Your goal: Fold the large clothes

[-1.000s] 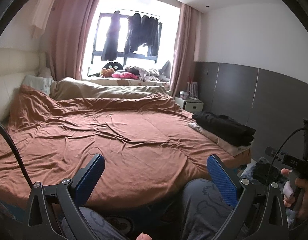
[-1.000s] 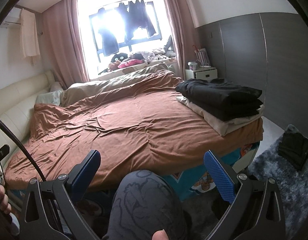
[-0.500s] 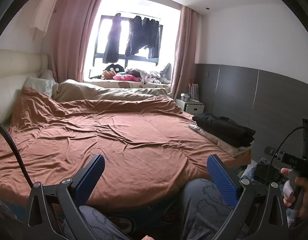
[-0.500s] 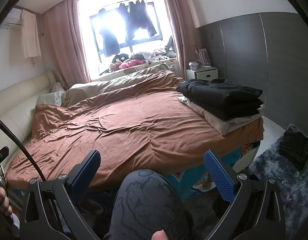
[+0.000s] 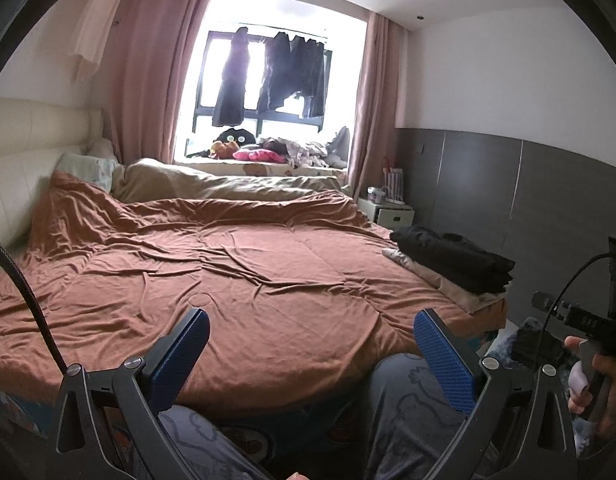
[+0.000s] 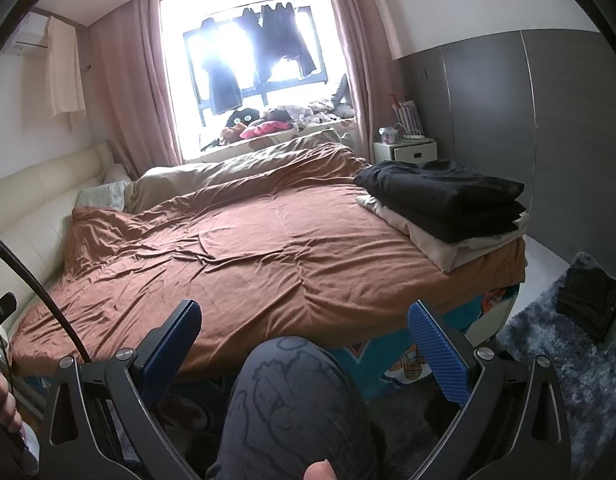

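Note:
A stack of folded clothes lies at the bed's right corner: a black garment (image 5: 455,258) (image 6: 439,196) on top of a cream one (image 5: 455,290) (image 6: 439,248). Another dark garment (image 6: 591,304) lies on the grey rug beside the bed. My left gripper (image 5: 311,344) is open above the bed's near edge, nothing between its blue pads. My right gripper (image 6: 304,336) is open too, hanging over the person's knee (image 6: 292,392). Both stand well short of the stack.
A brown duvet (image 5: 228,280) covers the wide bed, with a beige blanket (image 5: 228,186) at the far side. A white nightstand (image 6: 407,152) stands by the grey wall. The shaggy grey rug (image 6: 555,364) lies at the right. Dark clothes (image 5: 276,76) hang in the window.
Both cameras have tilted slightly upward and drifted a little. The grippers stay open and the clothes have not moved.

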Demonstrator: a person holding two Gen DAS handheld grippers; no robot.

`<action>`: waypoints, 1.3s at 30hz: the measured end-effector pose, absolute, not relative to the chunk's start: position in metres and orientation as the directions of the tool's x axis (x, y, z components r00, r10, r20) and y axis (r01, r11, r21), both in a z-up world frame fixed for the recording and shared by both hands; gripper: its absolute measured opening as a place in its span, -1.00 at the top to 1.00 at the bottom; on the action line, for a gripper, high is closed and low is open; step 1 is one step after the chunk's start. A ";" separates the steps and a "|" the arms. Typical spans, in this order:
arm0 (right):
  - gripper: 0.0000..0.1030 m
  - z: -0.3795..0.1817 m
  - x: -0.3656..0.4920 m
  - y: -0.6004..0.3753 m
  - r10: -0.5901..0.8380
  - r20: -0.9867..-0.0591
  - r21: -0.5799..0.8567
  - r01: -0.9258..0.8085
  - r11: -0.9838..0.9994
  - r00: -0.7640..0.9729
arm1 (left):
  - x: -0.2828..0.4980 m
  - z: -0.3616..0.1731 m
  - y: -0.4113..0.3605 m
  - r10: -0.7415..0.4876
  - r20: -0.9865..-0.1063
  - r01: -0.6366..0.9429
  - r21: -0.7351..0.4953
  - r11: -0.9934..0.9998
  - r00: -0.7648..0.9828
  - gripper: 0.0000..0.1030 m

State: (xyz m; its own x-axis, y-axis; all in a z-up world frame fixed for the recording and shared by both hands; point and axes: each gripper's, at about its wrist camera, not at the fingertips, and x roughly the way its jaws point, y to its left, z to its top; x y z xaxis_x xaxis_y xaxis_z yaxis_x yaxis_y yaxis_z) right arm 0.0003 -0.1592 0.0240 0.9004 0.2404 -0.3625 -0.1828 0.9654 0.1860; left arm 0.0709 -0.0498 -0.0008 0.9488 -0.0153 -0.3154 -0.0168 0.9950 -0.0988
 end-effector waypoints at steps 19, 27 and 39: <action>-1.00 0.022 -0.009 -0.162 0.245 -0.350 0.186 -0.189 0.964 0.904 | 0.060 0.004 -0.052 -0.016 -0.304 -0.016 -0.103 0.995 0.952 -0.99; -1.00 0.019 -0.009 -0.169 0.249 -0.360 0.202 -0.186 0.962 0.899 | 0.050 0.007 -0.061 -0.026 -0.298 -0.001 -0.092 0.996 0.954 -0.99; -1.00 0.020 -0.021 -0.173 0.247 -0.352 0.191 -0.189 0.963 0.903 | 0.039 0.008 -0.070 -0.018 -0.276 -0.005 -0.084 0.996 0.961 -0.99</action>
